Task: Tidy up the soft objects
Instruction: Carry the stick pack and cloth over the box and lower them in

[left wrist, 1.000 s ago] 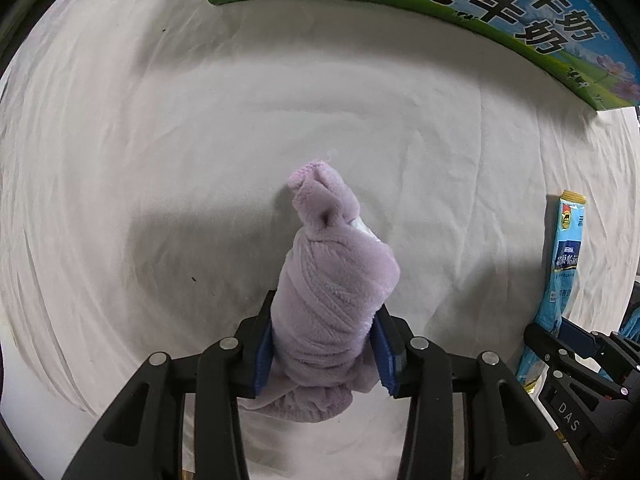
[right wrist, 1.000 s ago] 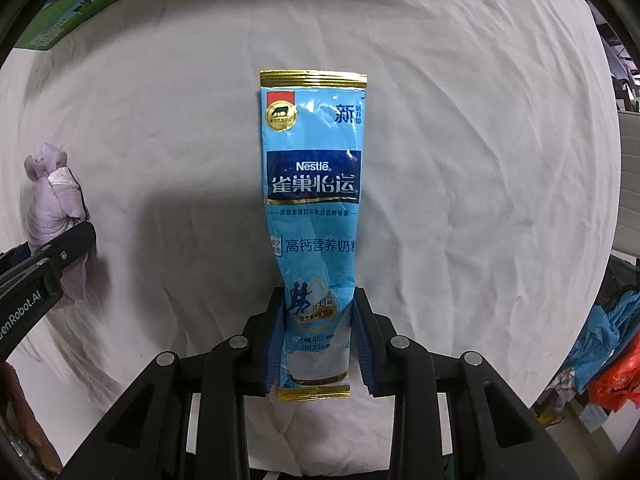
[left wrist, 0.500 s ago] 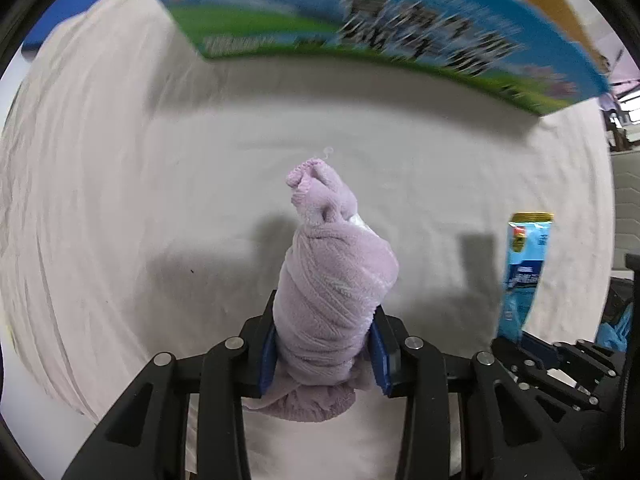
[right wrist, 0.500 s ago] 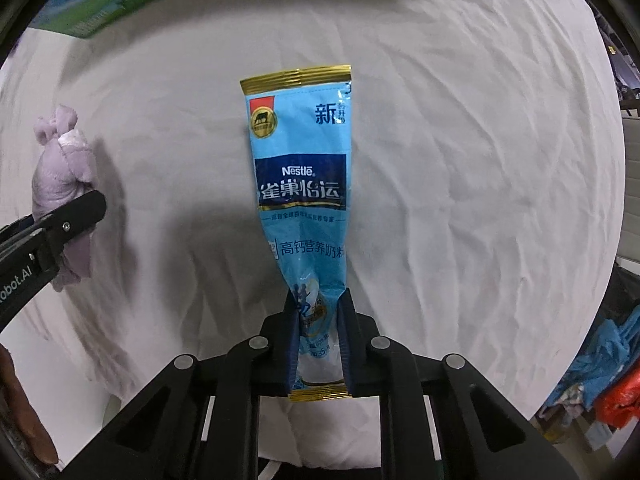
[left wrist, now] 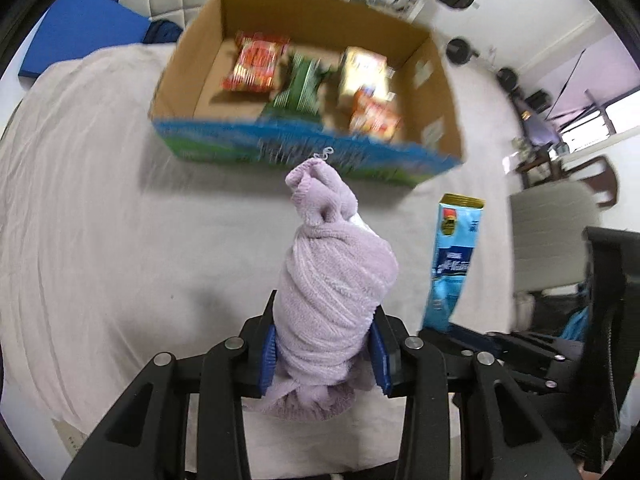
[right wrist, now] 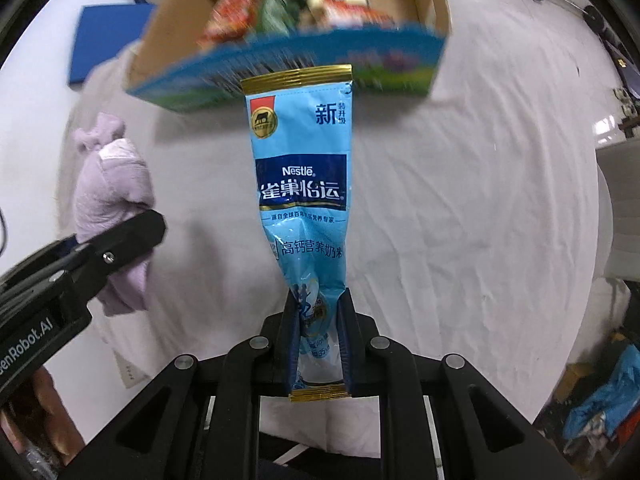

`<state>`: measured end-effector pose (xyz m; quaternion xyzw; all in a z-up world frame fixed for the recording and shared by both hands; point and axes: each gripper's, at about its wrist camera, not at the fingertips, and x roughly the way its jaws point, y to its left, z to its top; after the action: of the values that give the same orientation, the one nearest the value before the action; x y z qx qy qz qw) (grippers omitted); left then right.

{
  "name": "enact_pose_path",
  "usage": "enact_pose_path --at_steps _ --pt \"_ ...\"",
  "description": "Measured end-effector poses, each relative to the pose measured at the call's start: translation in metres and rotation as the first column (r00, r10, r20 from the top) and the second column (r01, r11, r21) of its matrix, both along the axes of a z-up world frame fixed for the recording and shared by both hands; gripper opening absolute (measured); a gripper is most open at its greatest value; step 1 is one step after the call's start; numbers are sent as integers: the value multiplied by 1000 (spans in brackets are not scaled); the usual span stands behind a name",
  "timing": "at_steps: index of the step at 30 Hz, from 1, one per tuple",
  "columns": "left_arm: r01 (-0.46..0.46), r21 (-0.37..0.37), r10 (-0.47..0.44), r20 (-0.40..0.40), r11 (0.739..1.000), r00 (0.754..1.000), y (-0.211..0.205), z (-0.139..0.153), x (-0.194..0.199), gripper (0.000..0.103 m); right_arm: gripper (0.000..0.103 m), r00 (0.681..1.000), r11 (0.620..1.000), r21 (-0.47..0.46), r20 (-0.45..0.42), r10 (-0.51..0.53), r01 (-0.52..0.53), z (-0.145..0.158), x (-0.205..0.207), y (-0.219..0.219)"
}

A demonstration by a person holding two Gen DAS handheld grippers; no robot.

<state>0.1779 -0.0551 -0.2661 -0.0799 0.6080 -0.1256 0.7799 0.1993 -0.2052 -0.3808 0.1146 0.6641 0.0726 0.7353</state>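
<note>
Left gripper (left wrist: 324, 354): clenched on lilac towel roll (left wrist: 332, 292). Right gripper (right wrist: 318, 332): clenched on blue milk-powder sachet (right wrist: 302, 184). Both now raised off sheet; box (left wrist: 440, 80) w/ snacks now in view ahead, so drop-in prob. next.

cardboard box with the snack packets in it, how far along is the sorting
Done: several snack packets already lie inside the open cardboard box. In hand: the left tool is shut on a rolled lilac fleece towel, and the right tool is shut on a light blue Nestle milk powder sachet, both lifted off the white cloth. Left: neither has reached the box yet.
</note>
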Motion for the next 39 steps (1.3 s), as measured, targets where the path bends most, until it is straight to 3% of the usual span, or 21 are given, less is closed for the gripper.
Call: enact_pose_path --at_steps 4,9,16,25,32,35,37,39 --pt "-25 -66 28 31 998 999 10 31 23 35 18 997 999 27 69 17 -19 40 18 0" --pt "-38 -64 42 65 997 997 22 53 66 35 18 989 999 23 144 22 -26 75 57 7" --pt "-66 -72 63 -42 995 997 34 31 158 35 18 984 1000 -13 176 7 -5 89 129 14" --pt "-69 -2 67 -198 998 978 39 -33 236 36 18 992 995 -12 81 -97 99 42 232 12" --pt "-50 53 65 -335 997 940 39 -87 257 39 20 994 994 -33 -11 -104 104 -13 263 21" --pt "-41 98 71 -336 994 939 40 -93 258 40 21 996 994 -58 -29 -90 88 -29 269 25" --pt "-26 108 60 -325 994 944 39 -93 258 52 24 996 992 -95 -31 -84 81 -33 269 25" --pt "-9 121 46 -310 993 950 37 -91 257 61 34 996 994 -80 -39 -78 75 -39 266 23"
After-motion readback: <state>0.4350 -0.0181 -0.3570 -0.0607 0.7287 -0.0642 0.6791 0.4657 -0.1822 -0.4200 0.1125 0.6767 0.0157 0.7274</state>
